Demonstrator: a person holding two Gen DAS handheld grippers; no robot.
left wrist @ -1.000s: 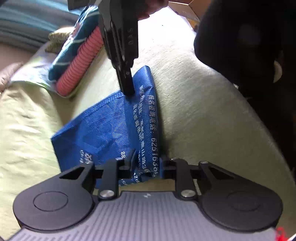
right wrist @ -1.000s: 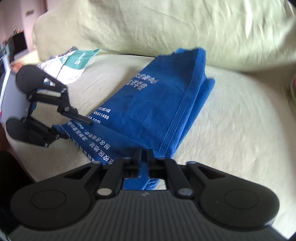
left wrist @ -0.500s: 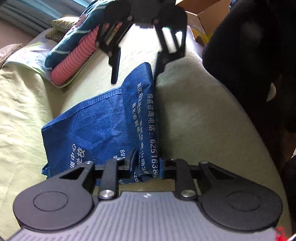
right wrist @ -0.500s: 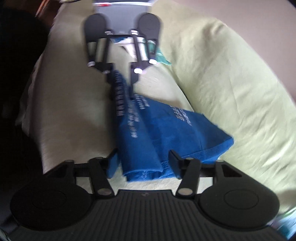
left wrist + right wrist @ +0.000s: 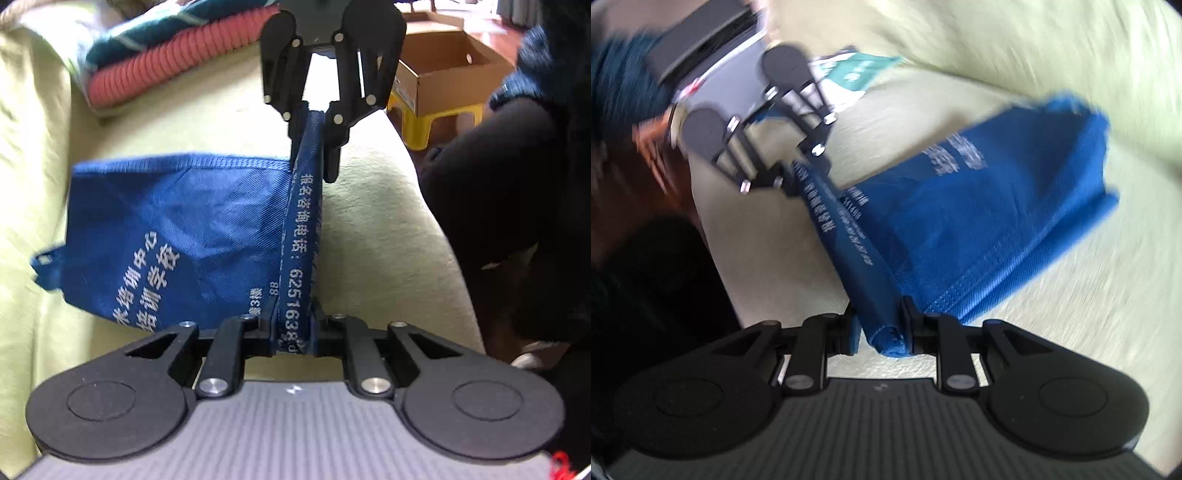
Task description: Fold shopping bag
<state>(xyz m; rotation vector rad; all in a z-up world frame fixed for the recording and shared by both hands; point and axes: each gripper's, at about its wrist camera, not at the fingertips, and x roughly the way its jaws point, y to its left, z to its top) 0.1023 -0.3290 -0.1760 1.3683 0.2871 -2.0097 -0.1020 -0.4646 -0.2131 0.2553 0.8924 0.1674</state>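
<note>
Pale yellow-green cushioned sofa seat [image 5: 369,236] carries everything; folded coral and teal knit textiles [image 5: 166,55] sit at 11 o'clock in the left wrist view, brown cardboard box on a yellow plastic stool [image 5: 443,88] at 1 o'clock, person's dark sleeve [image 5: 517,184] at 3 o'clock.

Blue non-woven shopping bag with white printed lettering [image 5: 177,236] lies mostly on the seat, with one edge lifted into a taut band [image 5: 301,236] strung between the two tools.

Left gripper [image 5: 293,332]: jaws have just been closing and are clenched on the near end of that band, fabric bunched between them. Right gripper [image 5: 314,147]: jaws likewise just been closing, pinching the far end at 12 o'clock. Right wrist view confirms it: rolled blue edge clamped at [image 5: 882,332], left tool at 10 o'clock. That view is motion-blurred.

Step in hand, my read: carry the gripped edge across the body to lay a fold. To do it well:
- keep both ends level and the band taut, no sag in the middle
- move both hands together so the crease lands straight
- don't release until the edge is flat on the panel

Orientation: band's long axis runs 6 to 12 o'clock in the left wrist view. Bag body spreads toward 9 o'clock, small loop handle [image 5: 46,266] sticking out at the far 9 o'clock side.
</note>
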